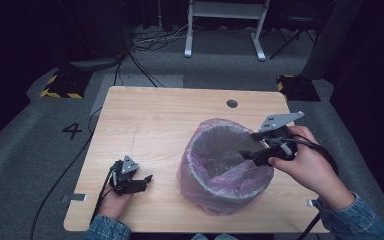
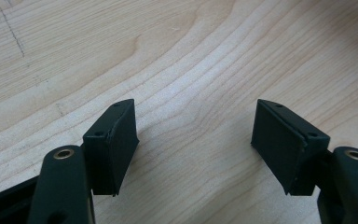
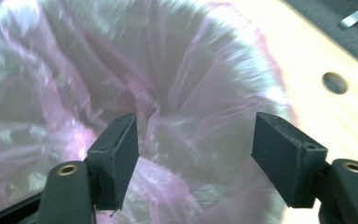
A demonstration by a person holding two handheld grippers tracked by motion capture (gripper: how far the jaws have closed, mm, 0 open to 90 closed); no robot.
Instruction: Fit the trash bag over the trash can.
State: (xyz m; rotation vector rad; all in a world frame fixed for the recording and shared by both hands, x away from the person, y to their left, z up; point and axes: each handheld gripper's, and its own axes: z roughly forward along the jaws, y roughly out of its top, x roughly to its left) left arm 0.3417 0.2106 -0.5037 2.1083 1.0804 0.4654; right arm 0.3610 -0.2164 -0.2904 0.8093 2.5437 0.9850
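Observation:
A grey waste bin (image 1: 198, 150) lined with a pink plastic bag (image 1: 240, 175) stands on the wooden table (image 1: 155, 115), right of centre. My right gripper (image 1: 250, 146) hovers over the bin's right rim, pointing left into the opening. In the right gripper view its jaws (image 3: 196, 144) stand open over the crinkled bag lining (image 3: 121, 70), with nothing between them. My left gripper (image 1: 142, 181) rests low near the table's front left, apart from the bin. The left gripper view has its jaws (image 2: 196, 135) wide open over bare wood.
A round cable hole (image 1: 232, 103) sits near the table's far edge. On the floor behind are yellow-black striped blocks (image 1: 60, 85), cables (image 1: 140, 65) and a white frame's legs (image 1: 188, 47). A "4" (image 1: 72, 131) marks the floor at the left.

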